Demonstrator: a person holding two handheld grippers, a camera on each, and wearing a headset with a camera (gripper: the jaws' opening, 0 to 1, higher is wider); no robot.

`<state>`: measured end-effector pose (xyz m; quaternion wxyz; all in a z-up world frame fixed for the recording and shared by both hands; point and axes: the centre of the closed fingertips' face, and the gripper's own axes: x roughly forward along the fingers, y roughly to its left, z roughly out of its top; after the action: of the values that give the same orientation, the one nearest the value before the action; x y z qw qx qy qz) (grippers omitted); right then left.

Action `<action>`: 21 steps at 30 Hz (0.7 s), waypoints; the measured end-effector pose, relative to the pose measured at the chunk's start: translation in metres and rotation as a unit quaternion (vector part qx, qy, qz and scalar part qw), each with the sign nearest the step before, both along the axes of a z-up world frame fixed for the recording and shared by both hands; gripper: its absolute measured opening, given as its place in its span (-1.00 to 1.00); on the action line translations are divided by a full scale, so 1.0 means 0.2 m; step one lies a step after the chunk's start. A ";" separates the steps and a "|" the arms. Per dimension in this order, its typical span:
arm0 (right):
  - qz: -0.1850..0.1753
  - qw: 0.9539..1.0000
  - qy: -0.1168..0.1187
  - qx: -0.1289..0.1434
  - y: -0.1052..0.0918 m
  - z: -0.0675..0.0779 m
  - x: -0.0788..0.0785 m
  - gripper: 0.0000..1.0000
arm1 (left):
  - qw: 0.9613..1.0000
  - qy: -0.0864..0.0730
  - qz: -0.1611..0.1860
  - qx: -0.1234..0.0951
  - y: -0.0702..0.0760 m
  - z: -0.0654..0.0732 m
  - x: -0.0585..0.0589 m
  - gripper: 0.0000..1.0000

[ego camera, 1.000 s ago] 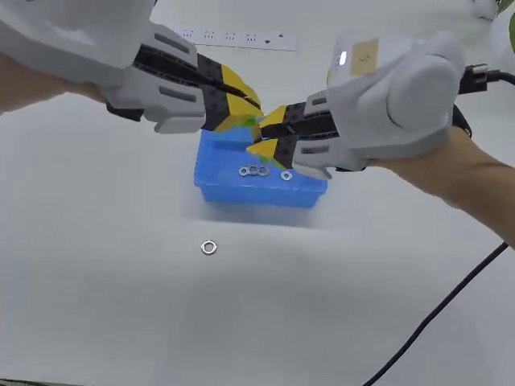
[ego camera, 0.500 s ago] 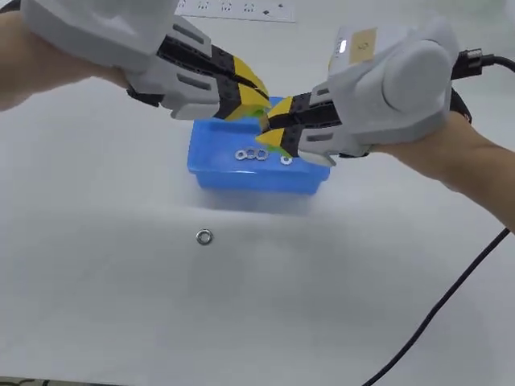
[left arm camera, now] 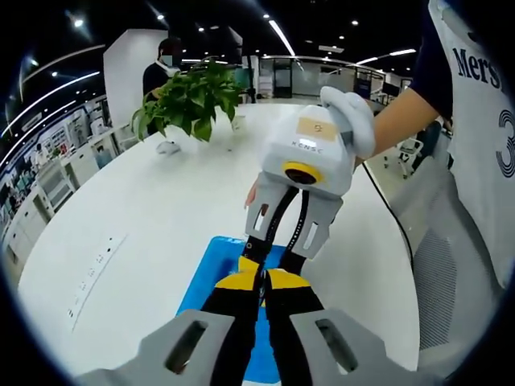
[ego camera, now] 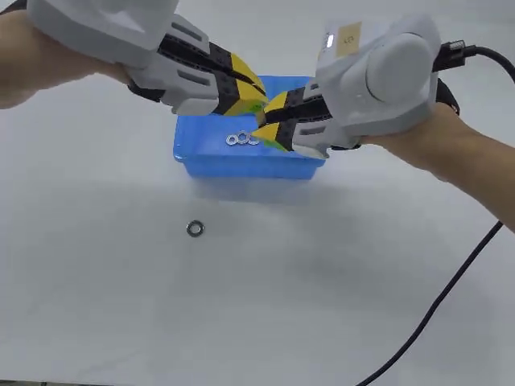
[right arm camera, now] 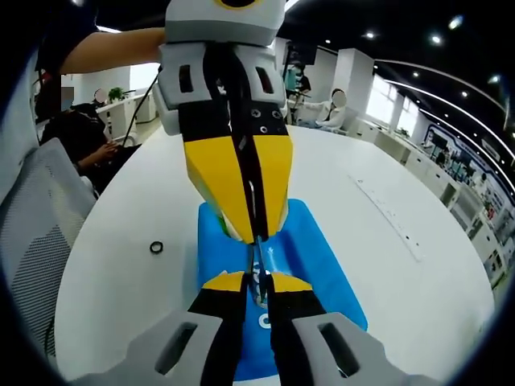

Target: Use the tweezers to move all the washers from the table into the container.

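- A black cable [ego camera: 438,301] trails over the smooth white counter [ego camera: 121,322] at the near right.
- One small silver metal ring washer [ego camera: 195,228] lies flat on the counter, alone, in front of the container.
- The shallow rectangular blue plastic container [ego camera: 241,167] holds a cluster of similar washers [ego camera: 241,140].
- Above it, the right gripper [ego camera: 264,135], with yellow-tipped black jaws, is pinched on slim silvery tweezers [right arm camera: 257,256].
- The left gripper [ego camera: 256,98] meets it tip to tip, jaws pressed together; I cannot tell whether it grips the tweezers.
- Farther off lie a white power strip [left arm camera: 92,273] and a leafy green plant [left arm camera: 189,100].
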<state>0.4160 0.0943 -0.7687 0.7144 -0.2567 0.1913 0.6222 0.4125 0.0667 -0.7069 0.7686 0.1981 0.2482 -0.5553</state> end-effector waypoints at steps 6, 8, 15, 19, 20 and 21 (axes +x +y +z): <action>-0.001 1.000 0.007 -0.002 0.00 -0.02 0.00 -0.78 | 1.000 0.009 -0.001 -0.001 -0.01 -0.03 0.00 -0.88; 0.000 1.000 0.007 -0.003 0.00 -0.03 -0.01 -0.78 | 1.000 0.011 -0.001 -0.001 -0.01 -0.04 0.00 -0.88; -0.003 1.000 0.008 -0.004 -0.01 -0.03 0.01 -0.78 | 1.000 0.011 -0.001 -0.003 -0.02 -0.03 0.00 -0.87; -0.004 1.000 0.004 -0.004 -0.01 -0.01 -0.01 -0.77 | 1.000 0.008 -0.003 -0.002 -0.02 -0.01 -0.02 -0.87; -0.004 1.000 0.001 -0.004 -0.01 0.01 -0.01 -0.77 | 1.000 0.005 -0.003 -0.001 -0.02 0.01 -0.02 -0.87; -0.005 1.000 0.000 -0.003 -0.02 0.02 -0.01 -0.77 | 1.000 0.003 -0.005 -0.001 -0.02 0.02 -0.03 -0.87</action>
<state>0.4139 0.0912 -0.7654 0.7166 -0.2578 0.1943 0.6182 0.4068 0.0625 -0.7039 0.7655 0.1966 0.2488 -0.5599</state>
